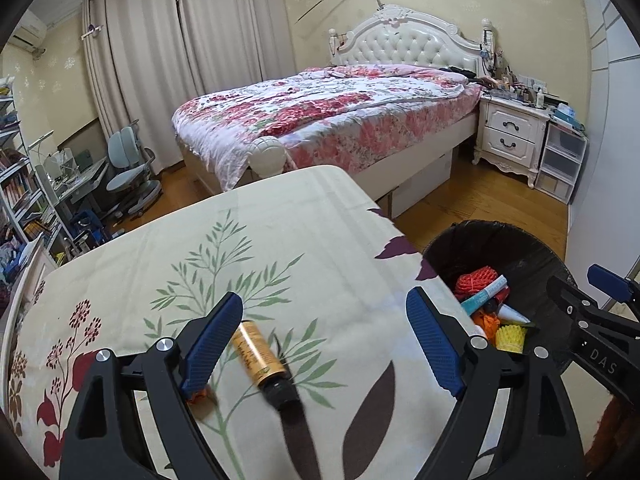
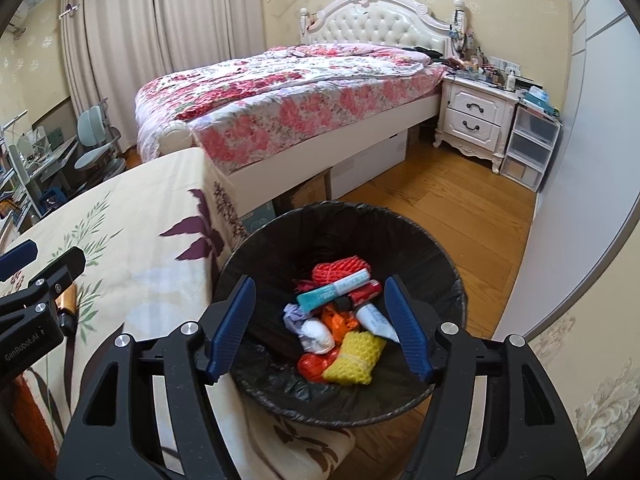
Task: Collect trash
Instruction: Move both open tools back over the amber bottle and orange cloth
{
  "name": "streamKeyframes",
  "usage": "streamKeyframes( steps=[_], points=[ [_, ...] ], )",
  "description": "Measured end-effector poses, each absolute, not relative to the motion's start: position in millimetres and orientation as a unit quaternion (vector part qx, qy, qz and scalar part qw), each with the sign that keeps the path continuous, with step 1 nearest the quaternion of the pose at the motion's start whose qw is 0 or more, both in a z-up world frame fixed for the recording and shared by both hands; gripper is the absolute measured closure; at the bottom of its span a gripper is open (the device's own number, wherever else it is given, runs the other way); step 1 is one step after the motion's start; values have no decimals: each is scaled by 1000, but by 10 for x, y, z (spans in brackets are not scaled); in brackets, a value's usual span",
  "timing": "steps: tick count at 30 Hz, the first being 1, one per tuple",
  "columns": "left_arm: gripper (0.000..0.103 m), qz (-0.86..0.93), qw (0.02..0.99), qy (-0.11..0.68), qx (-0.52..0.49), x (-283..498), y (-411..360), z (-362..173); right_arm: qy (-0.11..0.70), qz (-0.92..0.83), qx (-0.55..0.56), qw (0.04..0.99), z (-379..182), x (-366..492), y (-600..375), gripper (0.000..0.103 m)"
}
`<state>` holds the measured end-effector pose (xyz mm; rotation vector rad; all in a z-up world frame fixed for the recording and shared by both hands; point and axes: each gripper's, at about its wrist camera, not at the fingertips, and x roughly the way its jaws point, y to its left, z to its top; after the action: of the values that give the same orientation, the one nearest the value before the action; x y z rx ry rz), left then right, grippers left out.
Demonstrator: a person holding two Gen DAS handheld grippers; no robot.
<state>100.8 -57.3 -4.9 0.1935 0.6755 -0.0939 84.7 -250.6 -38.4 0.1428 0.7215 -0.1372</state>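
A gold bottle (image 1: 256, 354) with a black cap lies on its side on the flower-print tablecloth (image 1: 280, 232). My left gripper (image 1: 324, 298) hangs open over it, with the bottle close to the left finger (image 1: 212, 340) and untouched by the pads. A small orange scrap (image 1: 198, 395) sits under that finger's base. My right gripper (image 2: 320, 284) stands open and empty above the black-lined trash bin (image 2: 340, 210). Inside the bin lie a red foam net (image 2: 340, 270), a teal tube (image 2: 332, 290), a white tube (image 2: 374, 318), a yellow foam net (image 2: 356, 356) and orange wrappers (image 2: 316, 364).
The bin (image 1: 500, 234) stands on the wooden floor right beside the table's right edge. A bed (image 1: 320, 112) with a floral quilt is behind the table, a white nightstand (image 1: 512, 132) at its right. A desk chair (image 1: 128, 168) and shelves are at the far left.
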Motion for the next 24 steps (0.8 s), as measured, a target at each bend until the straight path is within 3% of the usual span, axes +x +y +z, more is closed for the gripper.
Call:
streamKeyframes(
  steps=[14, 24],
  points=[
    [19, 39, 931, 357, 64, 649, 391, -206, 367, 7, 39, 929, -414, 750, -1748, 34],
    [19, 51, 922, 382, 49, 711, 615, -358, 378, 38, 24, 925, -475, 787, -1380, 34]
  ],
)
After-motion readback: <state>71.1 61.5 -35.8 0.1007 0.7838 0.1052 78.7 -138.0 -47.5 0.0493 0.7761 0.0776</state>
